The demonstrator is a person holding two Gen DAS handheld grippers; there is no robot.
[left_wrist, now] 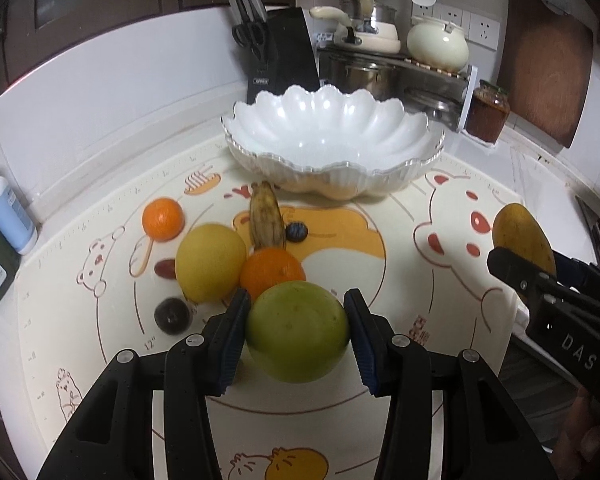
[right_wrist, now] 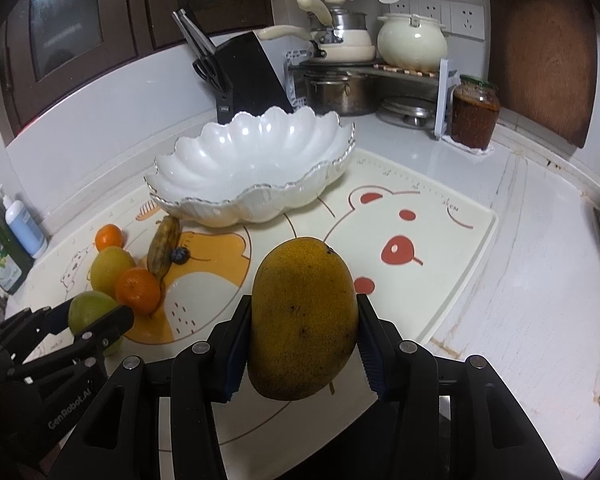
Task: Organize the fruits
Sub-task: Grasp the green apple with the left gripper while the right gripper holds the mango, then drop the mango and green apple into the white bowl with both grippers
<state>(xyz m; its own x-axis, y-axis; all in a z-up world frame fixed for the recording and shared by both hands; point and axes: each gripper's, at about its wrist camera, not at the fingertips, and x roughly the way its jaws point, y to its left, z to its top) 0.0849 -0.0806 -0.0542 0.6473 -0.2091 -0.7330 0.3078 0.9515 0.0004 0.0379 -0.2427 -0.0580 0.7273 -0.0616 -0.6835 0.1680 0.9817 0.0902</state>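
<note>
Holding a mango [right_wrist: 304, 320] upright in my right gripper [right_wrist: 302, 344] and a green fruit [left_wrist: 297, 332] clamped in my left gripper [left_wrist: 298, 334], I face the empty bowl [left_wrist: 332, 136] straight ahead, nearer my left, beyond loose fruit on the table [right_wrist: 532, 240].

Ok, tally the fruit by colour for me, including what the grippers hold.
Orange: 2, a far one and a near one
Yellow: 3, round fruit, mango, browning banana
Green: 1
Dark, small: 3
Total: 9
</note>
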